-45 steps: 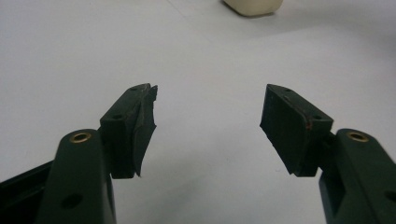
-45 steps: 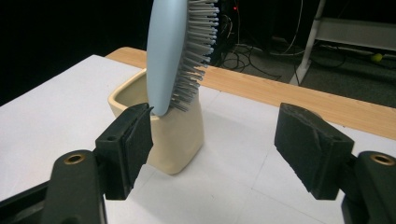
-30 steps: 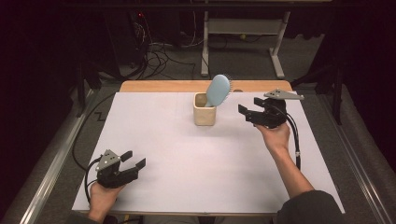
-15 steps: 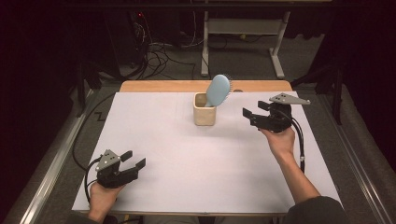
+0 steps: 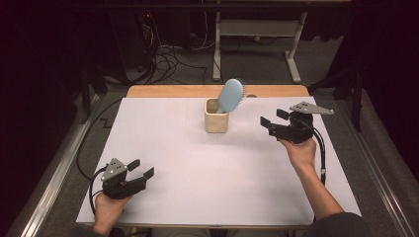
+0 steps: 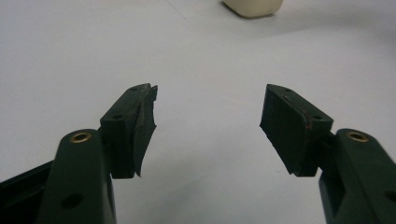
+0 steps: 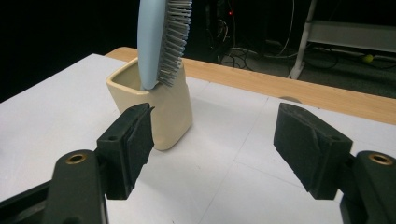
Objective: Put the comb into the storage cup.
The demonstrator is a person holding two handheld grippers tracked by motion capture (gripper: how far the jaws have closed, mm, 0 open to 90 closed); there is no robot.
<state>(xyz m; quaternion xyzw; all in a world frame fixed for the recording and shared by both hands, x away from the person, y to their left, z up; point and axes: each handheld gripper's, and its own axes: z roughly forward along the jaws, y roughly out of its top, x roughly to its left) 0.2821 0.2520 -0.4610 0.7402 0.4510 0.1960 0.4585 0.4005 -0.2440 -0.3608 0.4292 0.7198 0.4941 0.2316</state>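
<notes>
Hairbrush stands head-up in a cream cup near the far middle of a white table, leaning right. The right gripper, jaws apart and empty, hovers to the cup's right with bare table between. The left gripper, jaws also apart, rests at the near left, well apart. Cables lie on the floor beyond the table.

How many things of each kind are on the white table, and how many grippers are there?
Cream cup: 1
Blue hairbrush, standing in the cup: 1
Grippers, left gripper and right gripper, both open: 2
Total: 4
</notes>
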